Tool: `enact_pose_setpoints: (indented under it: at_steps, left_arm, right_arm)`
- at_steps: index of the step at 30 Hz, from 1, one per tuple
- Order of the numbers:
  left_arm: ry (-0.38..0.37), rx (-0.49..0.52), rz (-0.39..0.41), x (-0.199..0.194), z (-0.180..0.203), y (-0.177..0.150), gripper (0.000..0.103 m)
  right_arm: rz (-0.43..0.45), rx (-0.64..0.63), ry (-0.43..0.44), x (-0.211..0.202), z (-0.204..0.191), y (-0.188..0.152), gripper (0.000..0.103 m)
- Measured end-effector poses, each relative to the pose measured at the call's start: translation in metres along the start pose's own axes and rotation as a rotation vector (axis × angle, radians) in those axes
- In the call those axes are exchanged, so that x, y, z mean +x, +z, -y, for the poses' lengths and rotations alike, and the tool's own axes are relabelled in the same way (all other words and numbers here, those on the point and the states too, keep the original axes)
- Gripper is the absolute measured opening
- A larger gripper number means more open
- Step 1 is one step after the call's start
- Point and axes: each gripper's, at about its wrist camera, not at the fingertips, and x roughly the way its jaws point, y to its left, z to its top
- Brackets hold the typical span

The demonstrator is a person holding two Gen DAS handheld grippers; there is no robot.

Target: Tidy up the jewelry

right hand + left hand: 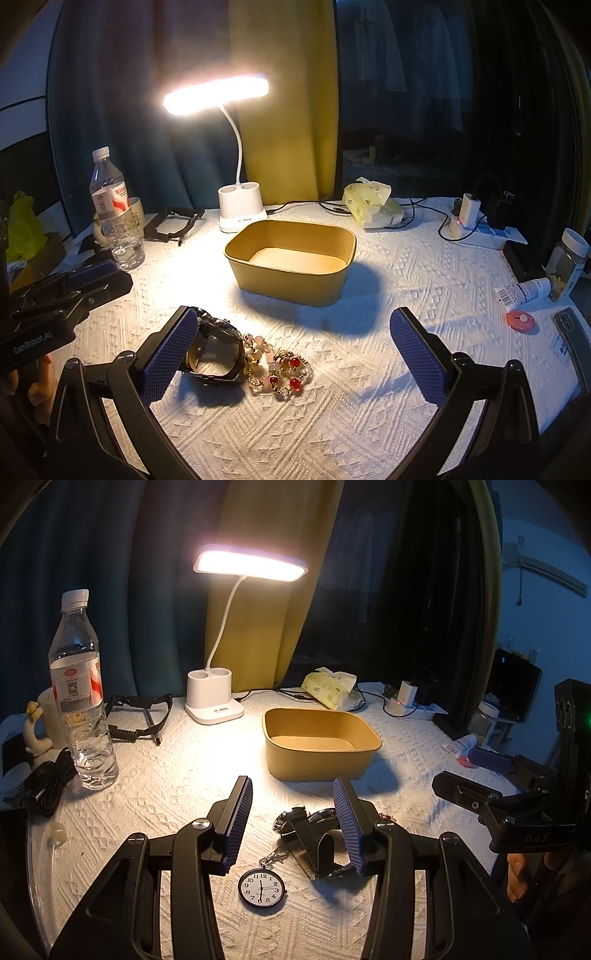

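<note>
A dim room, curtains drawn, with one desk lamp [250, 565] throwing a warm pool onto a white quilted cloth [369, 387]. In that pool sits an empty tan box [291, 260]; nothing has gone in yet.

The jewelry lies nearer than the box: a pocket watch [262, 887], a wristwatch [214, 354] and, touching it, a bead bracelet [279, 365].

The left gripper [295, 825] hangs above the watches with its fingers spread, holding nothing. The right gripper [295, 358] is spread wide too, its left pad just beside the wristwatch.

I'd worry about the tangle: wristwatch and bracelet touch, so lifting one could drag the other and drop it short of the box. The pocket watch lies flat, and its small clip could snag the textured cloth.

A bottle [79, 690] stands at the far left, tissues [371, 206] and cables behind.
</note>
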Motion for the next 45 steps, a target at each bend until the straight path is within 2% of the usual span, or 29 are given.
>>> enact_pose_setpoints:
  at_steps: [15, 18, 22, 28, 31, 34, 39, 43, 45]
  left_arm:
    - [0.000, -0.002, -0.011, 0.000, -0.004, -0.001, 0.048]
    - [0.004, -0.002, -0.034, 0.002, -0.006, -0.006, 0.048]
    - [0.009, -0.011, -0.079, 0.005, -0.013, -0.017, 0.048]
    - [-0.027, -0.019, -0.157, 0.014, -0.017, -0.035, 0.048]
    - [-0.049, -0.013, -0.165, 0.018, -0.012, -0.036, 0.048]
    - [-0.065, -0.003, -0.169, 0.026, -0.004, -0.032, 0.048]
    - [-0.082, 0.031, -0.205, 0.043, 0.013, -0.028, 0.049]
    - [-0.037, 0.033, -0.277, 0.063, 0.016, -0.032, 0.049]
    - [-0.015, 0.016, -0.307, 0.069, 0.011, -0.034, 0.049]
  right_arm:
    - [-0.008, -0.023, -0.018, 0.004, -0.002, -0.004, 0.103]
    - [-0.029, -0.098, -0.025, 0.011, -0.005, -0.009, 0.103]
    - [-0.123, -0.228, -0.073, 0.030, -0.007, -0.022, 0.103]
    - [-0.166, -0.224, -0.028, 0.033, 0.011, -0.025, 0.103]
    - [-0.158, -0.198, -0.121, 0.036, 0.021, -0.025, 0.103]
    - [-0.196, -0.177, -0.110, 0.044, 0.028, -0.028, 0.102]
    - [-0.166, -0.169, -0.070, 0.043, 0.027, -0.030, 0.102]
    - [-0.199, -0.071, 0.061, 0.050, 0.037, -0.032, 0.102]
    - [-0.198, -0.038, 0.100, 0.051, 0.040, -0.034, 0.102]
